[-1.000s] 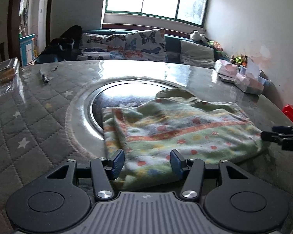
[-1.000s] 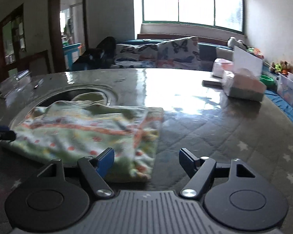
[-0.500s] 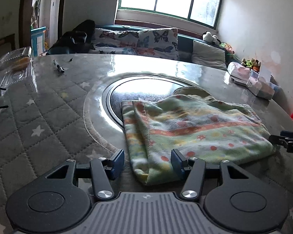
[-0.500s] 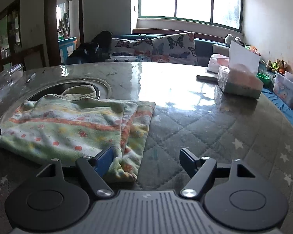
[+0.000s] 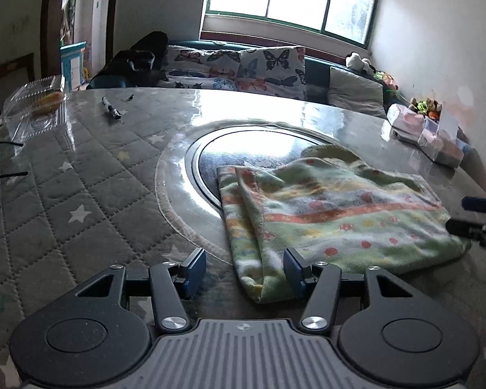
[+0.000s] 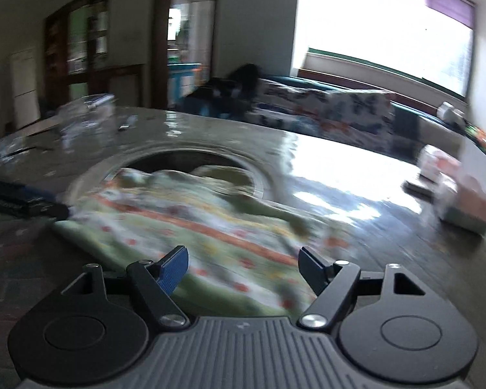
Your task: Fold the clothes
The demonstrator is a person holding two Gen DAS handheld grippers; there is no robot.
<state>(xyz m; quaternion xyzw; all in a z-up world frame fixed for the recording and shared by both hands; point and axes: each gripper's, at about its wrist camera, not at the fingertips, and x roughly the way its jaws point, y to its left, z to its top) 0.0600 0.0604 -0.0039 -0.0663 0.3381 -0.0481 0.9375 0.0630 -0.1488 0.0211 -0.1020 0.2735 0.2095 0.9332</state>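
Grey quilted star-print desk [image 5: 81, 194] under glossy clear cover, round dark inset [image 5: 243, 149] mid-desk. Clear plastic clamshell box [image 5: 35, 103] far left, black marker pen [image 5: 111, 112] beside it — butterfly-print cushions [image 5: 236, 71] on sofa behind, tissue boxes [image 5: 437, 136] right.

No legible text, label, brand or number in either view. Small round emblem on the ribbed grey body of the left gripper [image 5: 244, 272], and again on the right gripper [image 6: 244, 269]; possibly a logo, too small to read. Right wrist view motion-blurred throughout.
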